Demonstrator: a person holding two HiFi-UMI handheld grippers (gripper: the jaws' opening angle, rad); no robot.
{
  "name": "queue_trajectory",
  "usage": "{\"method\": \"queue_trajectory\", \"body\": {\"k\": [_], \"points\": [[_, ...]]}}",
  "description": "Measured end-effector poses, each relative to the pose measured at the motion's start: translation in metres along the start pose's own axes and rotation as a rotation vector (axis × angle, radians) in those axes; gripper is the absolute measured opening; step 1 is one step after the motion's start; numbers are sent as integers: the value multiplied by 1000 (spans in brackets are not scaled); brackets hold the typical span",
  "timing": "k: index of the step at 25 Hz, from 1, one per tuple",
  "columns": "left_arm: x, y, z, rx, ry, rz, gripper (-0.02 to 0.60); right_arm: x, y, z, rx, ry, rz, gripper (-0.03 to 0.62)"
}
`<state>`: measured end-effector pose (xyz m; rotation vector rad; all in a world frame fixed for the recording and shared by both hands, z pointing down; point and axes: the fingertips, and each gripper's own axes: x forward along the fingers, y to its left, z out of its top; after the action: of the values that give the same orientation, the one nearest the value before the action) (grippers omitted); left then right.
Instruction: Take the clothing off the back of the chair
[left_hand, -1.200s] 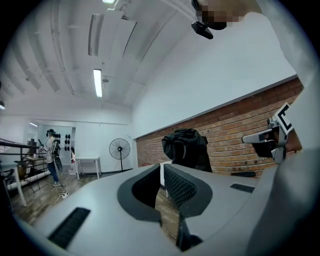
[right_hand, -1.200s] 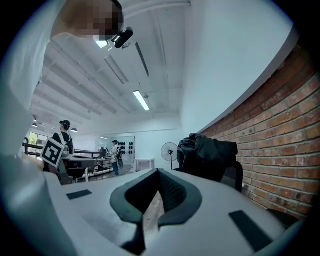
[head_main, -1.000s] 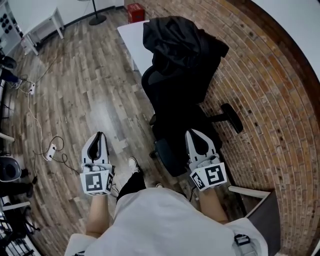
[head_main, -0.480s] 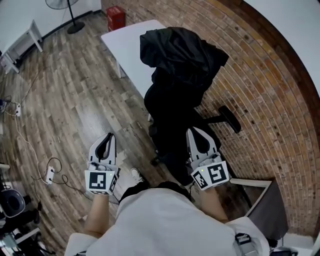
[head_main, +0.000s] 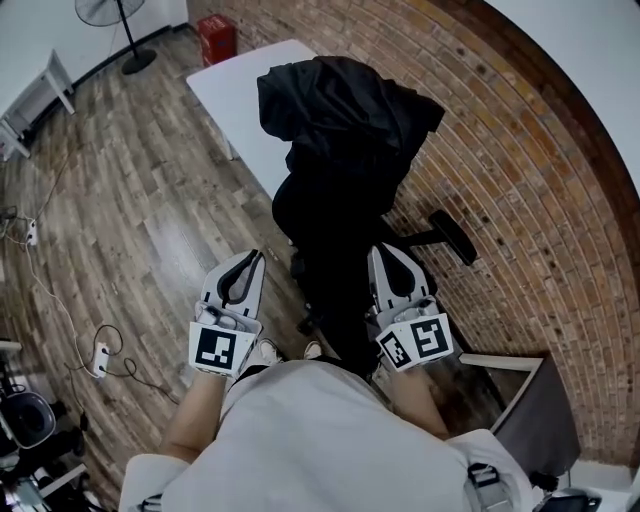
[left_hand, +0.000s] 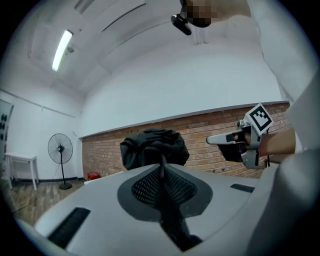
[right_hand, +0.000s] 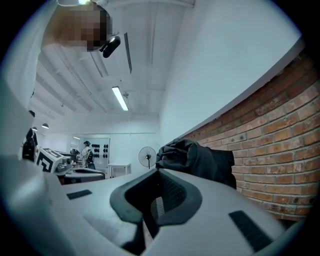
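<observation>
A black piece of clothing (head_main: 340, 105) lies bunched over the back of a black office chair (head_main: 335, 235), straight ahead of me. It also shows as a dark heap in the left gripper view (left_hand: 154, 147) and the right gripper view (right_hand: 197, 157). My left gripper (head_main: 250, 260) is shut and empty, just left of the chair's seat and well short of the clothing. My right gripper (head_main: 385, 250) is level beside the chair's right side, with its jaws together and nothing in them. It also appears at the right of the left gripper view (left_hand: 212, 140).
A white table (head_main: 240, 90) stands behind the chair, against a curved brick wall (head_main: 520, 200). A red box (head_main: 217, 37) and a standing fan (head_main: 110, 15) are in the far corner. Cables and a power strip (head_main: 100, 355) lie on the wooden floor at left. A grey bin (head_main: 535, 420) sits at right.
My left gripper has swung right, close to the chair. The right gripper has edged up a little along the chair. Chair and clothing sit nearer in the head view.
</observation>
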<state>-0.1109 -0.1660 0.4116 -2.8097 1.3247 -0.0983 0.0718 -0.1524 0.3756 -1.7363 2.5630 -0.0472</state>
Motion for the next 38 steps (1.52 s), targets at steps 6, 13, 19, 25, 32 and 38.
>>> {"method": "queue_trajectory", "body": {"k": [6, 13, 19, 25, 32, 38], "points": [[27, -12, 30, 118, -42, -23, 41, -2, -23, 6, 25, -37, 1, 20], [84, -19, 53, 247, -23, -84, 236, -14, -43, 3, 50, -38, -7, 20], [137, -36, 87, 465, -15, -119, 346, -14, -47, 4, 62, -42, -16, 20], [171, -48, 96, 589, 31, -168, 412, -23, -55, 0, 76, -42, -46, 20], [219, -62, 83, 926, 163, -196, 519, -40, -67, -4, 90, -42, -99, 20], [256, -67, 53, 1250, 279, -206, 549, -54, -76, -6, 95, -46, -145, 20]]}}
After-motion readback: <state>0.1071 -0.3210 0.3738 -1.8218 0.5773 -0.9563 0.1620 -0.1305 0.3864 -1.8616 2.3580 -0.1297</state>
